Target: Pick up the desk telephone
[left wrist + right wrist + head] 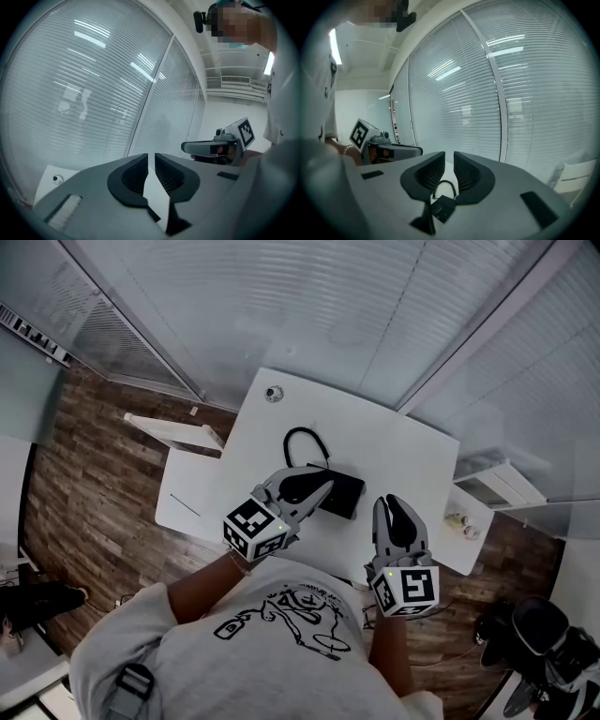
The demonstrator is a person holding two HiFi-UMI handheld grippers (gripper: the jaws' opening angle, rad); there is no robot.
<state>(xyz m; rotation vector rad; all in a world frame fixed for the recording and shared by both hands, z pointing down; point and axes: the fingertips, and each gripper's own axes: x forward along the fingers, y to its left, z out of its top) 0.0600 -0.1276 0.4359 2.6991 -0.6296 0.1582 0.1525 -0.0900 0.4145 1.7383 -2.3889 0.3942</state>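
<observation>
The desk telephone [339,495] lies at the middle of the white counter [412,451], its cord looping toward the upper left. The left gripper [325,486], jaws closed and empty, overlaps its left end in the head view. The right gripper [387,503], jaws also closed on nothing, sits just lower right of it.

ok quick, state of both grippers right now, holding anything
Left gripper: closed, holding nothing.
Right gripper: closed, holding nothing; the telephone lies ahead of it, not between its jaws.
</observation>
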